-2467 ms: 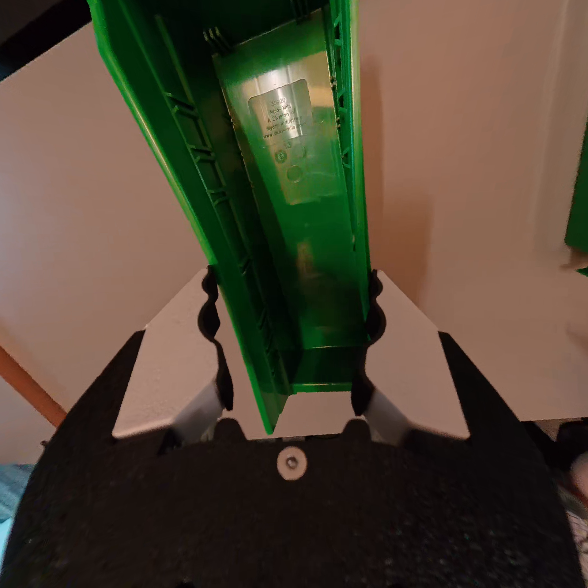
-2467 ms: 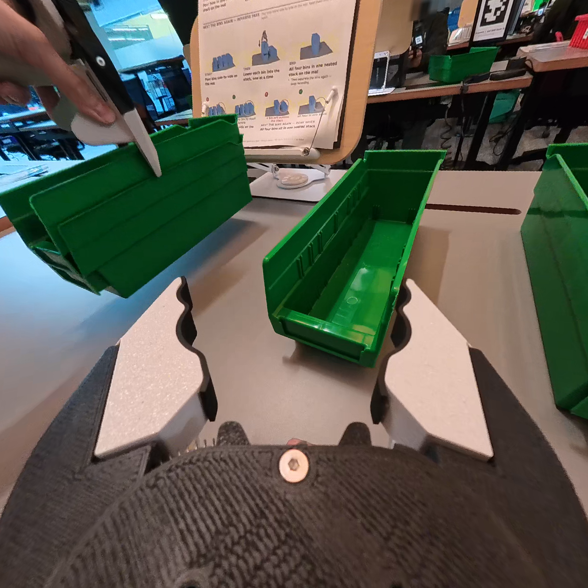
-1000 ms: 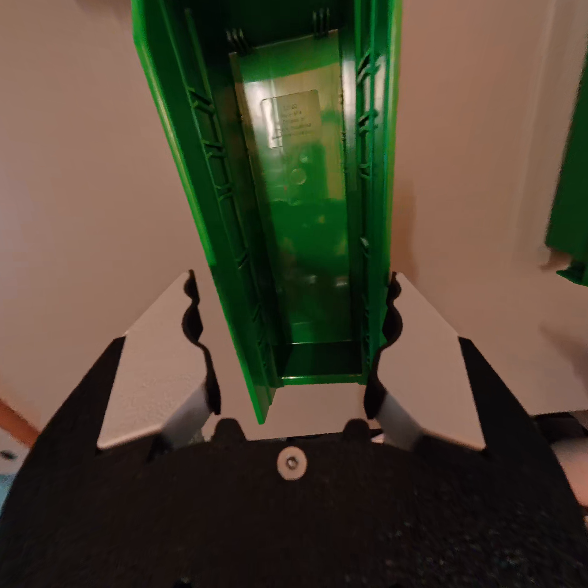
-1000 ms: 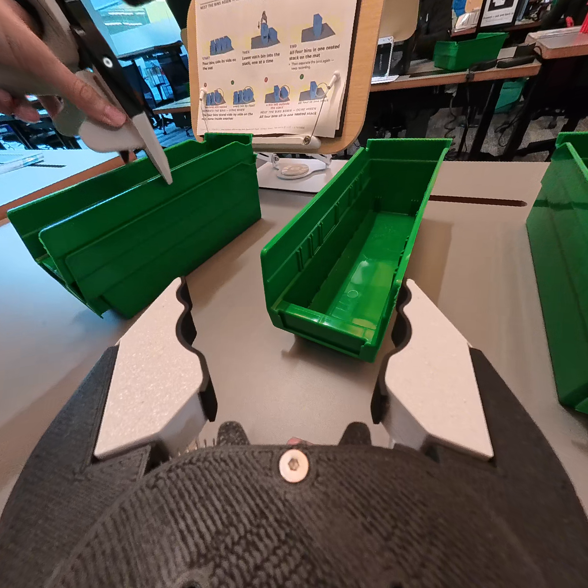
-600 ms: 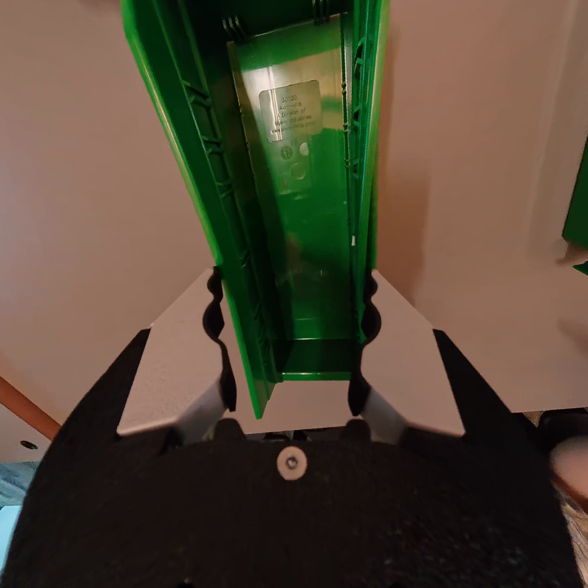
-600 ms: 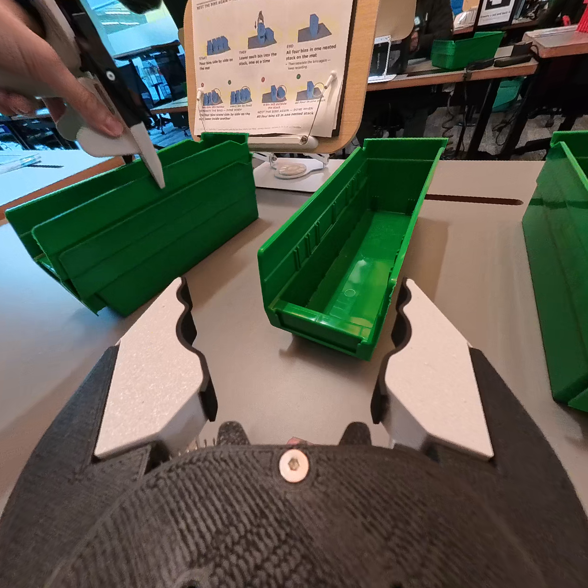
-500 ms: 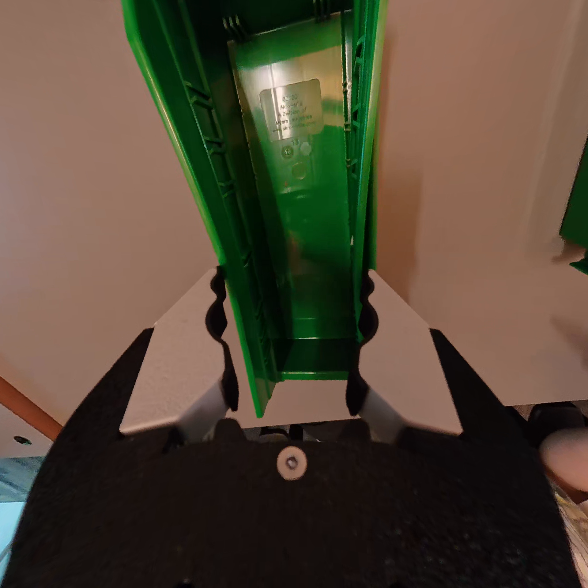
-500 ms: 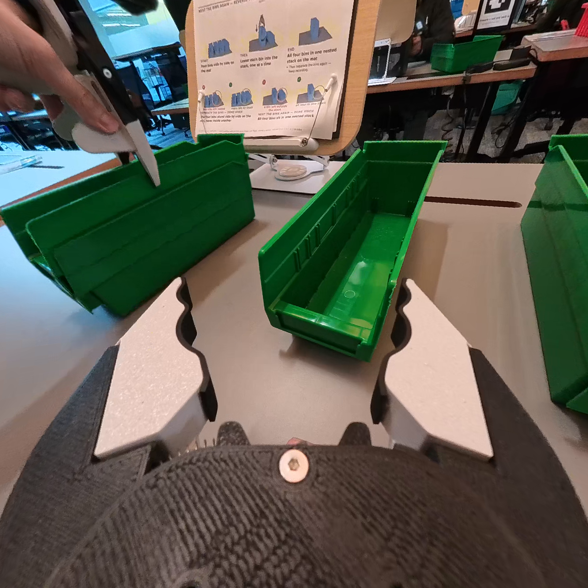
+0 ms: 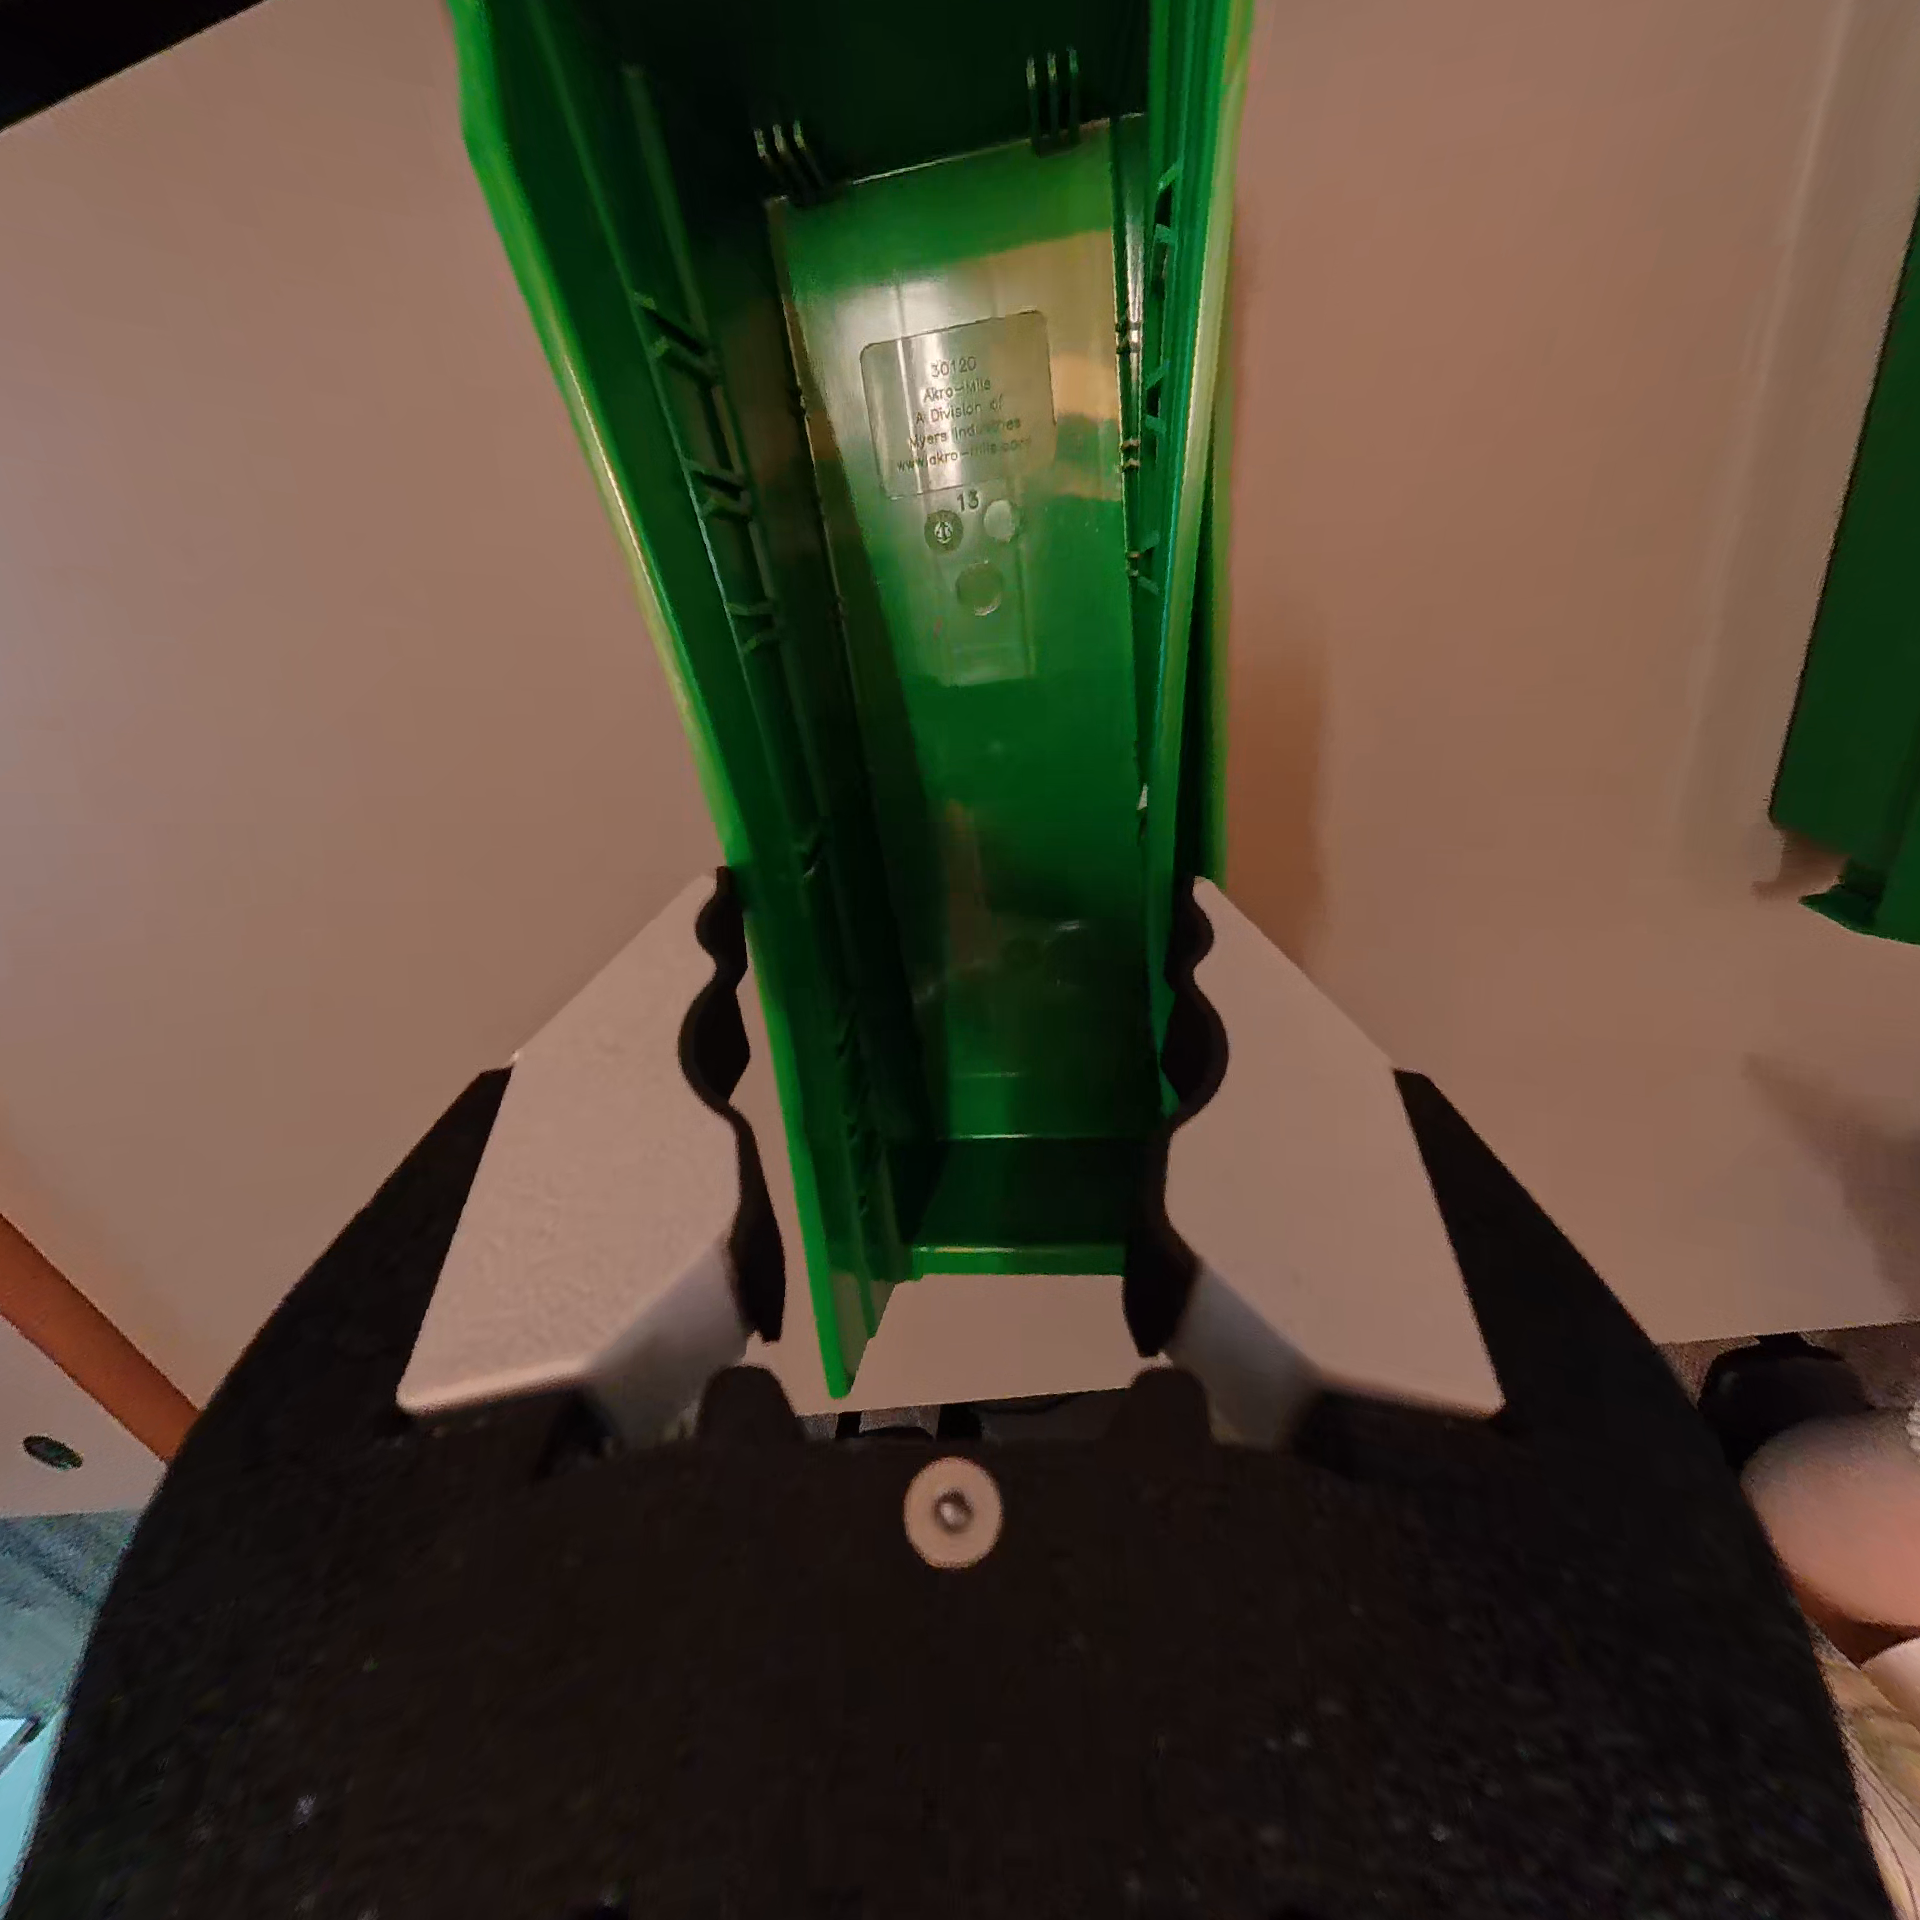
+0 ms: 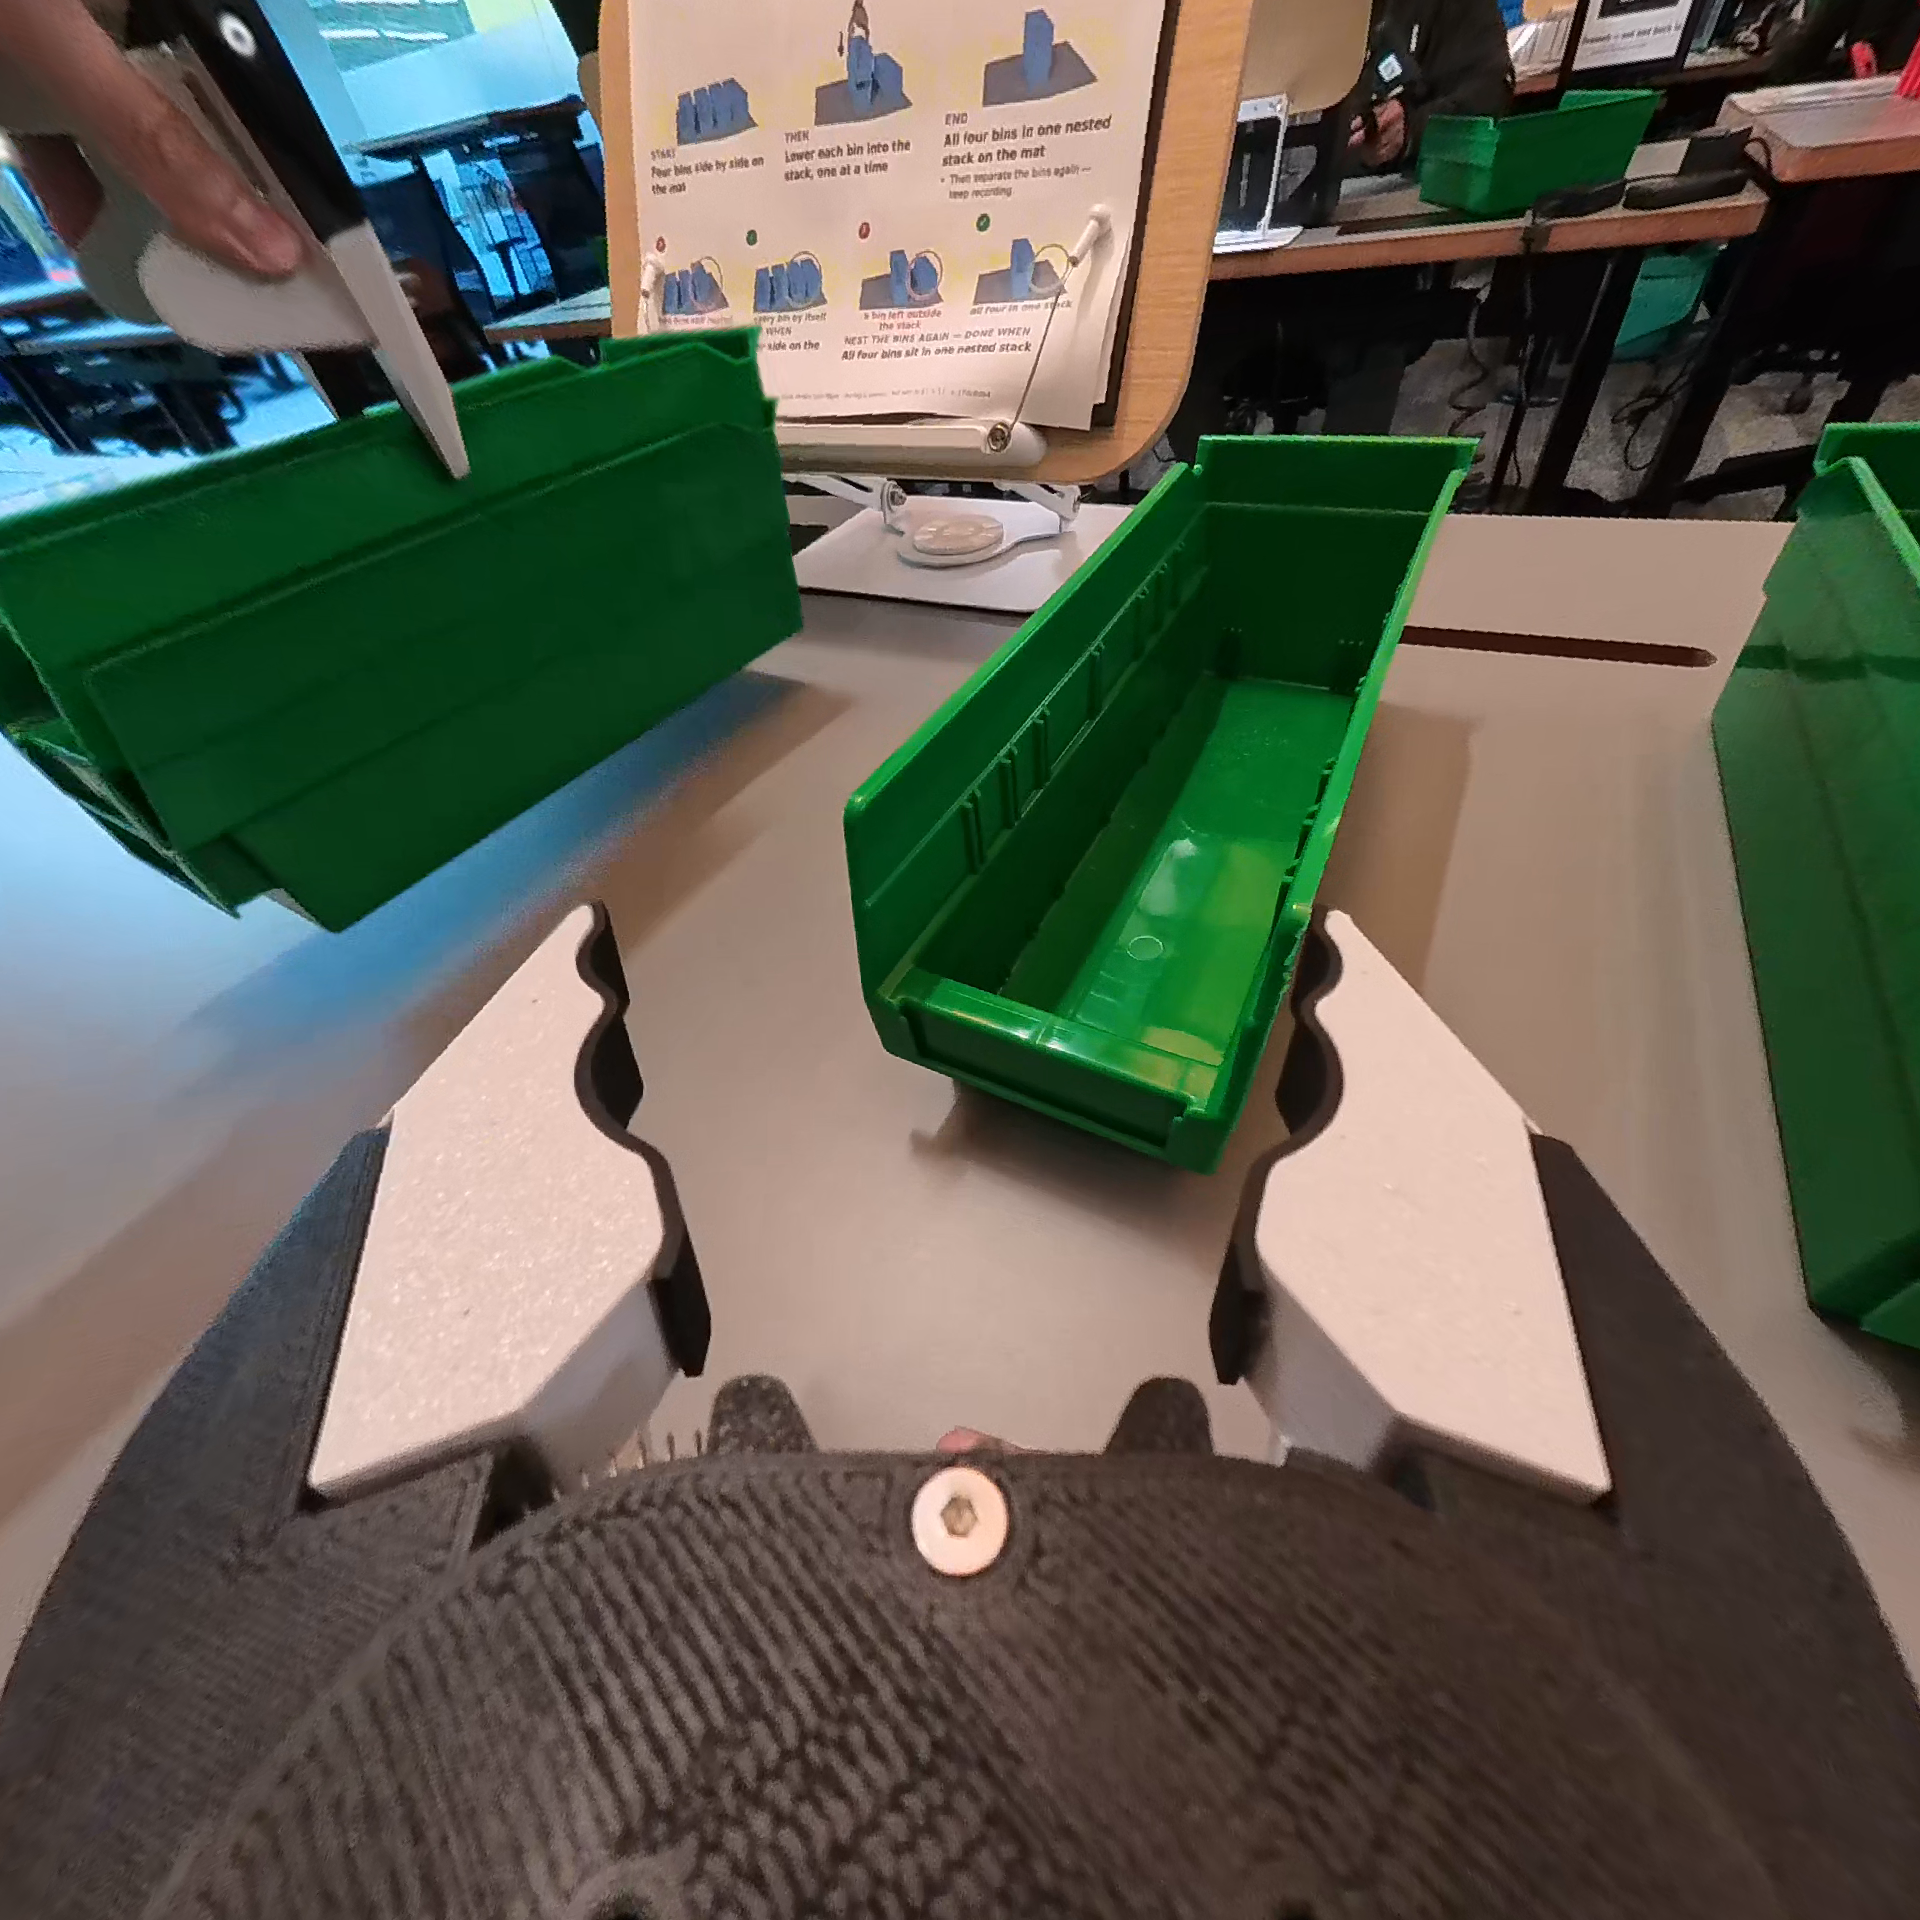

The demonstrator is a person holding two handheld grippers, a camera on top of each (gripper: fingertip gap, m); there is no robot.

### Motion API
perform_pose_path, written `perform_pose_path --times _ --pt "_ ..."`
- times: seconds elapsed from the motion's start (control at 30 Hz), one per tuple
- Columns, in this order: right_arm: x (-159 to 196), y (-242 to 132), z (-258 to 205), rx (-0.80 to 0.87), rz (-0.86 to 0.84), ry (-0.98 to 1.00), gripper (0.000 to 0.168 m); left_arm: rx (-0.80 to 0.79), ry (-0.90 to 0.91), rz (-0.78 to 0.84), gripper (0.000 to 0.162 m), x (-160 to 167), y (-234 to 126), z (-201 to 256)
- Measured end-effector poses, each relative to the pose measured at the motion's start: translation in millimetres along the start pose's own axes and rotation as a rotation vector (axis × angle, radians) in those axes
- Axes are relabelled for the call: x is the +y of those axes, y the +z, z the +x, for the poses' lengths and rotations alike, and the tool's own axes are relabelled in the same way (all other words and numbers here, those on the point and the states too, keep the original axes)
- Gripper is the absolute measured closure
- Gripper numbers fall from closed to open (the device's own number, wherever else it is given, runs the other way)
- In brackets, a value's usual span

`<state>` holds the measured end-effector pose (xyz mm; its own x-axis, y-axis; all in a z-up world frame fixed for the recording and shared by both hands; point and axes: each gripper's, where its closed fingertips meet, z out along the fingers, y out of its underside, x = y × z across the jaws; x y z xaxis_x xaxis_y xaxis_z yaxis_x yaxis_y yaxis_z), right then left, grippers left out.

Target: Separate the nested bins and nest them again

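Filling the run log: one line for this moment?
left gripper: shut on nested bins, lifted | right gripper: open, empty | single bin: on table

bare table [image 10: 935, 1278] before open bin [image 10: 1132, 831]

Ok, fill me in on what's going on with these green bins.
A person works two handheld grippers. The left gripper is shut on a nested stack of bins, which looks raised and tilted above the grey table. The right gripper is open and empty, facing a single bin standing alone on the table. Another bin stands at the right edge.
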<state>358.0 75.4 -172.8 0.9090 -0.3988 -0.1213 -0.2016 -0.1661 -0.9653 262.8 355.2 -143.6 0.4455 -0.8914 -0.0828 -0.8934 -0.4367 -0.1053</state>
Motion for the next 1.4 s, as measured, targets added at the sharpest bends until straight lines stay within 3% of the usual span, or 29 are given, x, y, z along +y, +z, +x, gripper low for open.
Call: perform_pose_path --times 0.17,0.27,0.97,1.07,1.23,1.4 --pt "1.8 0.9 0.4 -0.002 -0.005 0.008 0.042 0.036 -0.026 0.06 0.083 -9.0 -13.5 -0.6" --pt "2.9 2.1 0.1 0.001 -0.008 0.005 0.041 -0.008 0.014 -0.006 0.083 1.6 -0.8 -2.2" --pt "0.5 -0.6 -1.9 -0.002 -0.008 -0.008 0.041 0.038 0.002 0.037 0.083 -6.0 3.9 6.5" --pt "0.8 -0.3 -2.1 -0.001 -0.01 -0.011 0.04 -0.014 -0.023 0.037 0.08 -6.2 9.8 0.5" --pt "0.2 -0.8 -1.7 -0.003 -0.004 -0.001 0.041 0.034 -0.092 0.02 0.078 -1.6 24.6 7.7" --pt "1.6 0.1 -2.7 0.001 -0.012 -0.014 0.039 -0.012 -0.07 0.014 0.065 0.1 30.3 11.5"
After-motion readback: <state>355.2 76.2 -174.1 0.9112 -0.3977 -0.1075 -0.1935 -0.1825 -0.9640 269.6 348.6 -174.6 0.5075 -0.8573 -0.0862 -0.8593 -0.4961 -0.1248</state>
